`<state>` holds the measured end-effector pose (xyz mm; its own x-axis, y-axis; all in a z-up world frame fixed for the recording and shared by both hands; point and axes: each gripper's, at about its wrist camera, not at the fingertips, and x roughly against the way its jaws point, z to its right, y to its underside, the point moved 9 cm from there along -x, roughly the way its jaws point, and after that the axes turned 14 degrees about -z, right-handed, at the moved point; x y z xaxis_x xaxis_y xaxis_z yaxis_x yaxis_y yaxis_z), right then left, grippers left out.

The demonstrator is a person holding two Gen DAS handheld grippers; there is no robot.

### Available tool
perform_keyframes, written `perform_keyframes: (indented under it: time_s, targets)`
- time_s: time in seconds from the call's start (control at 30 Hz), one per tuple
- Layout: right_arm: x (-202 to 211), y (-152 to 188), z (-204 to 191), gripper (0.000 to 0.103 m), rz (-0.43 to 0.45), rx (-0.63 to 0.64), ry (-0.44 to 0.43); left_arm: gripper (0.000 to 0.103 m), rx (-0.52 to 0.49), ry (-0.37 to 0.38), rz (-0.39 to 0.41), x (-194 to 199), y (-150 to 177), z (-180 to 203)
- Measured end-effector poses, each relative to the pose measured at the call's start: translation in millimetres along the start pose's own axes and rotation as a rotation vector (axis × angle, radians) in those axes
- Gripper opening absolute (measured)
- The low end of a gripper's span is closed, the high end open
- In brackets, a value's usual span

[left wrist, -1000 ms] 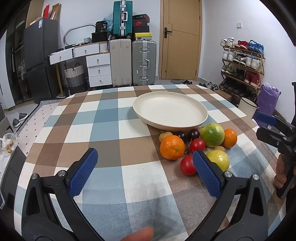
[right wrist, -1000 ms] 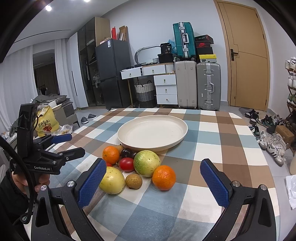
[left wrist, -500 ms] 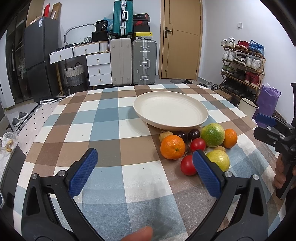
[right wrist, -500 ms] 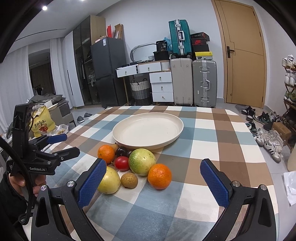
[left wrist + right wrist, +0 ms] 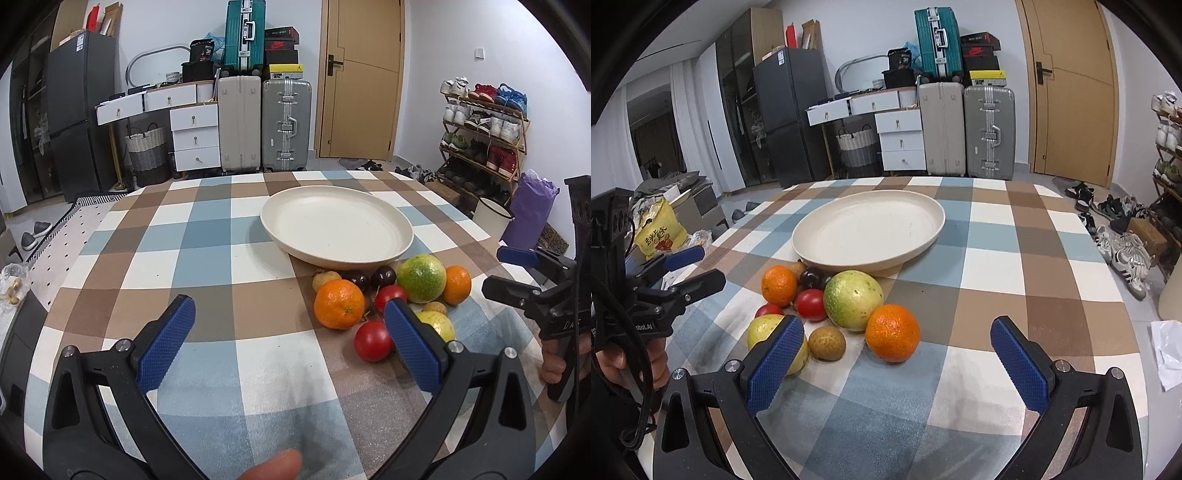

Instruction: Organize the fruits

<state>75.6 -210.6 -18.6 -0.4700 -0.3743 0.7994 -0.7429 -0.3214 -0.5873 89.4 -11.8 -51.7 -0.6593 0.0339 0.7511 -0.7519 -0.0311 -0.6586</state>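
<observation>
A heap of fruit lies on the checked cloth in front of an empty cream plate (image 5: 336, 225) (image 5: 868, 225). It holds a large orange (image 5: 339, 303), a green-yellow fruit (image 5: 421, 277) (image 5: 853, 299), a smaller orange (image 5: 457, 285) (image 5: 892, 332), two red tomatoes (image 5: 373, 340), a yellow fruit (image 5: 764, 328), dark plums (image 5: 384, 275) and small brown fruits (image 5: 826, 342). My left gripper (image 5: 290, 325) (image 5: 698, 269) is open, left of the heap. My right gripper (image 5: 897, 325) (image 5: 506, 273) is open, with the smaller orange just ahead between its pads.
The round table (image 5: 207, 258) fills the foreground under a blue, brown and white cloth. Suitcases (image 5: 266, 125), white drawers (image 5: 194, 136) and a door (image 5: 360, 81) stand behind it. A shoe rack (image 5: 484, 125) is at the right. A fingertip (image 5: 273, 467) shows at the bottom edge.
My right gripper has moved forward and down toward the fruit heap, which now looks larger and nearer. The left gripper has hardly moved. Both stay open.
</observation>
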Motion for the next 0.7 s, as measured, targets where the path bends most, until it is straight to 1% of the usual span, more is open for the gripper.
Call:
perform_keyframes:
  time_s: [0.07, 0.17, 0.3, 0.4, 0.6, 0.7]
  targets:
    - [-4, 0, 2, 0.103, -0.026, 0.005, 0.013, 0.102, 0.0, 0.007, -0.015, -3, -3, 1]
    - [-10, 0, 3, 0.103, -0.061, 0.01, -0.002, 0.102, -0.013, 0.01, -0.034, -10, -8, 5]
    - [-20, 1, 8, 0.102, -0.101, 0.008, -0.001, 0.102, -0.041, -0.005, -0.049, -19, -15, 11]
    - [-28, 3, 10, 0.102, -0.131, 0.0, -0.012, 0.102, -0.045, -0.014, -0.081, -31, -18, 11]
    - [-37, 5, 15, 0.098, -0.147, -0.026, -0.028, 0.102, -0.03, 0.024, -0.11, -47, -22, 6]
    - [-43, 5, 16, 0.097, -0.17, -0.037, -0.039, 0.102, -0.038, 0.037, -0.131, -54, -22, 6]
